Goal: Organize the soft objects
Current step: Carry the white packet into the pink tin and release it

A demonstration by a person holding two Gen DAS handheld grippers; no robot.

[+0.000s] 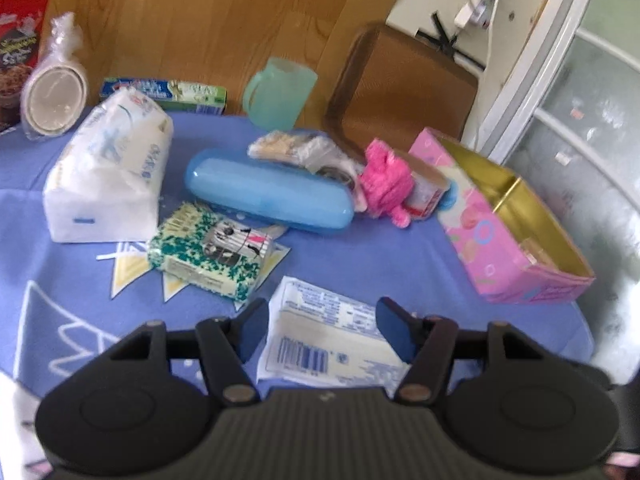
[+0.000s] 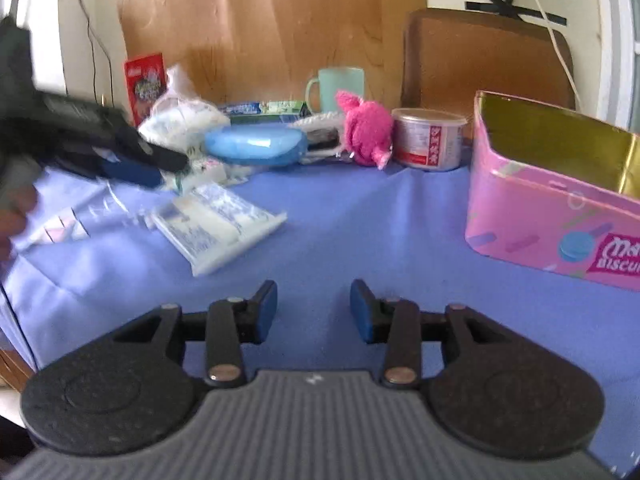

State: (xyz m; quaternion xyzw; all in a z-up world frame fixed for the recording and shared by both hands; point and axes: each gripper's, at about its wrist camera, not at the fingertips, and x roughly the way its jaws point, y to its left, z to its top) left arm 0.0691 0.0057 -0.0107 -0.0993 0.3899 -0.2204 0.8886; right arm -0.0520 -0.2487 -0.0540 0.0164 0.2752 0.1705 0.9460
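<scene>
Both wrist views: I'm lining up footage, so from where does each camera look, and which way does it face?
Left wrist: sits on the left hand-held gripper, tilted down over the white flat packet; its own open fingers show.
Right wrist: sits on the right hand-held gripper, low over the blue tablecloth; its own open fingers show, with the left hand-held gripper at left.
Shared: pink plush, pink biscuit box, blue case.

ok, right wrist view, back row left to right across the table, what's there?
Red box → blue case → green mug → pink plush → lidded tub → pink biscuit box.
</scene>
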